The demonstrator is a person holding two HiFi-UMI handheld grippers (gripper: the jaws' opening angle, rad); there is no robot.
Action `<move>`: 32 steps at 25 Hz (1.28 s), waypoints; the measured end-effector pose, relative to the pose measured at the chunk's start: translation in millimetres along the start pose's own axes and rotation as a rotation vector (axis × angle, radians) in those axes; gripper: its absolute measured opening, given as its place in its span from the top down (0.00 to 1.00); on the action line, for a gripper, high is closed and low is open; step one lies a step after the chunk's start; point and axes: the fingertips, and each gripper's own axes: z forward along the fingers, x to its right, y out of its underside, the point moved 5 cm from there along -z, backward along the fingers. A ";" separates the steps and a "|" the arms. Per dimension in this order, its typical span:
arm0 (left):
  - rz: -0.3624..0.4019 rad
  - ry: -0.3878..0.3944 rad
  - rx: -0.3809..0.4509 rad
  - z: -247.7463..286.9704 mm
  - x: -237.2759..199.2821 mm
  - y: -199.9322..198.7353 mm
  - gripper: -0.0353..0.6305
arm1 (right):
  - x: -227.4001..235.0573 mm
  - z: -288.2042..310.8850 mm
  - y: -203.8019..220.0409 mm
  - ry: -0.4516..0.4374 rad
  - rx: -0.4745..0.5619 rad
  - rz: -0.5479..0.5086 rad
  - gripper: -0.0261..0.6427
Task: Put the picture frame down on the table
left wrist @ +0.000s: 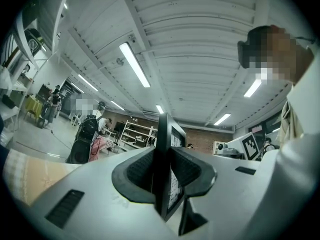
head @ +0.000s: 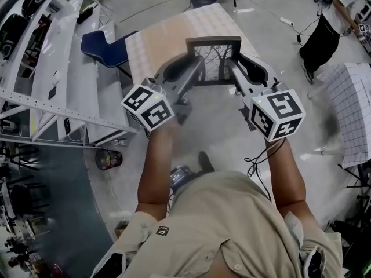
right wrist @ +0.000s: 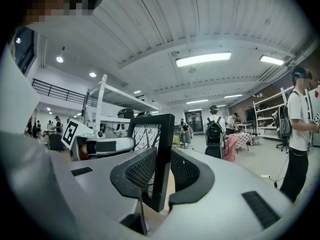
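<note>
In the head view, the table (head: pixel 174 33), covered in a pale patterned cloth, lies ahead of the person. The picture frame (head: pixel 213 61) is held over the table's near edge, dark-bordered, with a branch drawing facing the camera. The left gripper (head: pixel 199 67) grips the frame's left side and the right gripper (head: pixel 231 67) its right side. Whether the frame's lower edge touches the table cannot be told here. A blue chair (head: pixel 104 46) stands just beside the table's left edge, and white shelving (head: pixel 69 80) runs farther left of it. A person (head: pixel 331 25) stands well to the right of the table.

In the left gripper view, the jaws pinch the frame edge-on, its dark border upright between the ribbed pads (left wrist: pixel 142 171). The table's cloth shows low at the left.

In the right gripper view, the jaws likewise clamp the frame's side bar, the drawing turned toward the left gripper. A marker cube (right wrist: pixel 70 132) shows beyond it.
</note>
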 end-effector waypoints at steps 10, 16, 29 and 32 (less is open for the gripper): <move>-0.006 0.087 -0.020 3.2 -48.5 -8.0 0.81 | -4.6 40.5 2.1 0.089 0.008 0.001 0.83; 0.001 0.110 -0.031 8.9 -64.3 -0.5 0.81 | 0.6 51.2 12.9 0.110 0.015 0.001 0.83; 0.010 0.061 -0.044 39.5 -134.3 -7.8 0.81 | 37.8 126.7 18.2 0.050 0.026 0.010 0.83; 0.003 0.046 -0.031 58.4 -155.3 -12.6 0.81 | 58.0 150.0 13.5 0.031 0.028 0.002 0.83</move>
